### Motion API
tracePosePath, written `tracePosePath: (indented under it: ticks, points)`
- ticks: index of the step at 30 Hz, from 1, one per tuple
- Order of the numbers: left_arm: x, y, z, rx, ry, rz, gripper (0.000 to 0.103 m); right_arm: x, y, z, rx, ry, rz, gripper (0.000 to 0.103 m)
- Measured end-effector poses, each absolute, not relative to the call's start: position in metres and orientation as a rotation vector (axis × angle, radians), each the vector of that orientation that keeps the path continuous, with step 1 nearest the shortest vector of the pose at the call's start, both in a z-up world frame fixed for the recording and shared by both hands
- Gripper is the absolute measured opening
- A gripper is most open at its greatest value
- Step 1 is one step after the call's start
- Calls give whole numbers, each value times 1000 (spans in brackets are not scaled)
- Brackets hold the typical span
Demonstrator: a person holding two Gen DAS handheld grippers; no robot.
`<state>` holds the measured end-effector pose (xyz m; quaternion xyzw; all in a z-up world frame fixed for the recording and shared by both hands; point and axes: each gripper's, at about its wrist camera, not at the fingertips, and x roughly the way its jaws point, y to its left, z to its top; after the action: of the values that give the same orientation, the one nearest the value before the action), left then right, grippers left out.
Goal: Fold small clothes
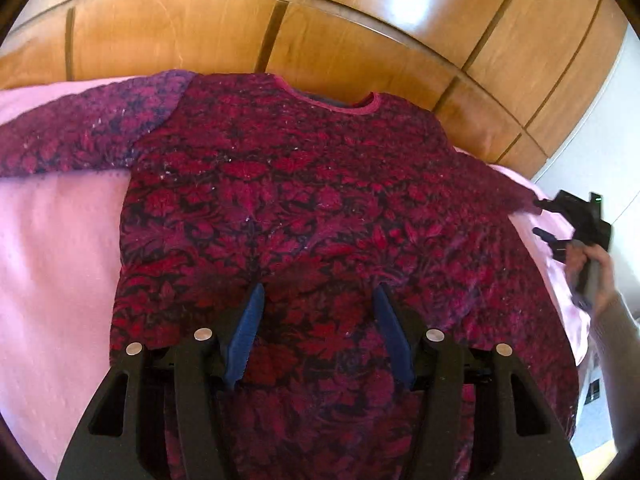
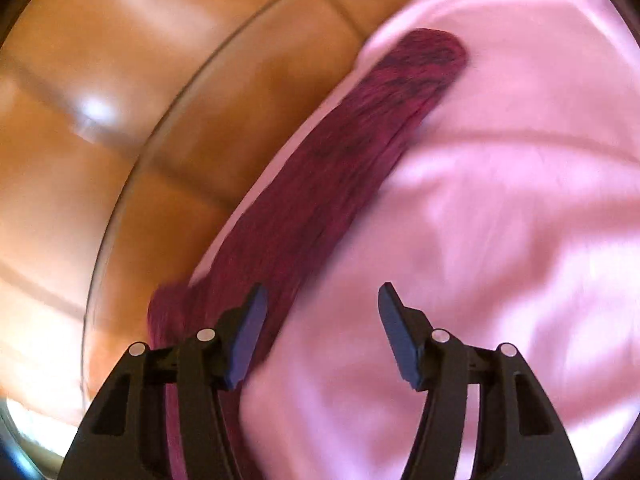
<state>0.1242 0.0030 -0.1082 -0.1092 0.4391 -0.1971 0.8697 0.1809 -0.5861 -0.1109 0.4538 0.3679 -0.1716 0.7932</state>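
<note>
One sweater [image 1: 304,208], patterned in dark red and purple, is seen spread flat with its front up on one pink blanket [image 1: 52,264]. Its neckline [image 1: 332,102] is turned toward the wooden panelling [image 1: 360,32] behind the bed. Two sleeves are counted: one sleeve [image 1: 88,136] is stretched out to the left over the blanket, and the other runs off to the right, where it is seen from the right wrist camera as a long, blurred band [image 2: 340,168] lying on the pink cloth beside the wood.

The left gripper [image 1: 318,296] is held above the lower middle of the sweater, its two blue-padded fingers [image 1: 248,328] spread wide with nothing between them; whether the tips touch the knit cannot be told.

The right gripper [image 2: 322,296] is likewise spread wide and empty, one finger over the sleeve and the other over bare blanket. In the left view it is glimpsed at the far right edge [image 1: 540,218], near the end of the sleeve.
</note>
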Motion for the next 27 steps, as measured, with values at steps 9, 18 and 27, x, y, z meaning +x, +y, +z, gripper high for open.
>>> tracePosePath:
  ticks: [9,18,27]
  points:
    - [136,-14,-108,-162,900,-412,68,236,-622,-120,941,823,-500,34]
    - [134,-11,-108,-170,899,-416,68,170,-604,-85,480,837,-728,12]
    - [135,-10,-104,-189,912,-420,70,144,-632,-99,677,852,-661,44]
